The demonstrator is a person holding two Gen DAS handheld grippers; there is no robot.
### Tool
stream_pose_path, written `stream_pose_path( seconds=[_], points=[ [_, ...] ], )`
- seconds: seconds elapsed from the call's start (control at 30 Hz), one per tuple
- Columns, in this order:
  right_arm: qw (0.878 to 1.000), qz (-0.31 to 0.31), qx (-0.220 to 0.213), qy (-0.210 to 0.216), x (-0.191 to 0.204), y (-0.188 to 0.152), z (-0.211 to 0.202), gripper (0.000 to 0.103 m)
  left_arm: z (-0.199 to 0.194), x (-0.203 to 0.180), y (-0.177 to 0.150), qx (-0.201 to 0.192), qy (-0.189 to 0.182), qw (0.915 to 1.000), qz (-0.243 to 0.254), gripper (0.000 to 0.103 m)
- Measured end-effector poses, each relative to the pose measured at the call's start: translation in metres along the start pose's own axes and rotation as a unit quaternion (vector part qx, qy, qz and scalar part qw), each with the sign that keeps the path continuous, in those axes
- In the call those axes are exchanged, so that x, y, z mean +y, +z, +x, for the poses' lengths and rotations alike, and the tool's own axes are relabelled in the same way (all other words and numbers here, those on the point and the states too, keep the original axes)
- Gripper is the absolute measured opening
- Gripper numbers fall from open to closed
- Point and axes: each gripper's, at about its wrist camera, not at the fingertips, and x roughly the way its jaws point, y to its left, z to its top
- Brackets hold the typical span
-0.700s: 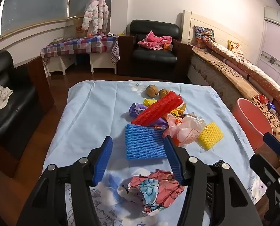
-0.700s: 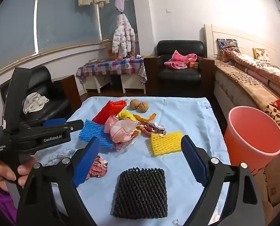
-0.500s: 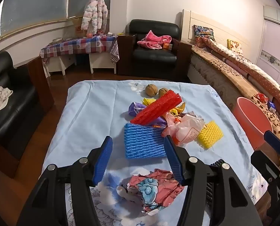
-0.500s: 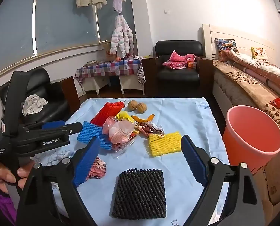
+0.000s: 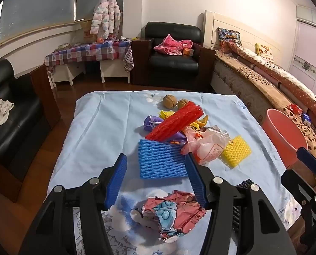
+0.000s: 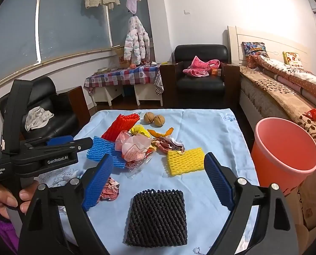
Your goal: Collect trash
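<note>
Left claw point(image 5: 155, 178) gapes wide above a crumpled wrapper point(image 5: 174, 212) at the counter's point(image 5: 98, 131) near edge; right claw point(image 6: 158, 180), equally wide, hangs over a black net point(image 6: 158, 216). Farther lie one blue net point(image 5: 161, 161), one red point(image 5: 174, 121), one yellow point(image 6: 185, 161), two walnuts point(image 6: 154, 119). One bucket point(image 6: 285, 148) stands right, off the counter.

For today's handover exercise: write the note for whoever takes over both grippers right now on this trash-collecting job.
Left gripper: open, empty, over the crumpled pink wrapper.
Right gripper: open, empty, over the black foam net.
On the table also: blue foam net, red foam net, yellow foam net, pink plastic bag, orange peel, two walnuts.
Orange bin beside the table: nothing visible inside.
Done: nothing. Left: everything.
</note>
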Motion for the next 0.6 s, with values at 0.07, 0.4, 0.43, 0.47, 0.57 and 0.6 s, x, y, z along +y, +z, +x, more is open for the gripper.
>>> stream_pose_path(
  seconds=[0.07, 0.4, 0.43, 0.47, 0.57, 0.6],
  points=[
    [1.000, 0.000, 0.000, 0.000, 0.0003, -0.0003, 0.0003, 0.088, 0.0000, 0.0000, 0.0000, 0.000, 0.000, 1.0000, 0.000, 0.057],
    [1.000, 0.001, 0.003, 0.001, 0.0014, -0.0029, 0.0026, 0.088, 0.0001, -0.0001, 0.0000, 0.001, 0.000, 1.0000, 0.000, 0.057],
    [1.000, 0.001, 0.004, 0.001, 0.0014, -0.0030, 0.0027, 0.088, 0.0001, -0.0001, 0.0001, 0.001, 0.001, 1.0000, 0.000, 0.057],
    [1.000, 0.001, 0.004, 0.001, 0.0013, -0.0030, 0.0027, 0.088, 0.0000, 0.0000, 0.0002, 0.001, 0.000, 1.0000, 0.000, 0.057],
    [1.000, 0.001, 0.004, 0.001, 0.0010, -0.0036, 0.0032, 0.088, 0.0002, -0.0001, 0.0001, 0.001, 0.001, 1.0000, 0.000, 0.057],
    [1.000, 0.001, 0.004, 0.001, 0.0010, -0.0037, 0.0032, 0.088, 0.0002, 0.0000, 0.0001, 0.001, 0.001, 1.0000, 0.000, 0.057]
  ],
)
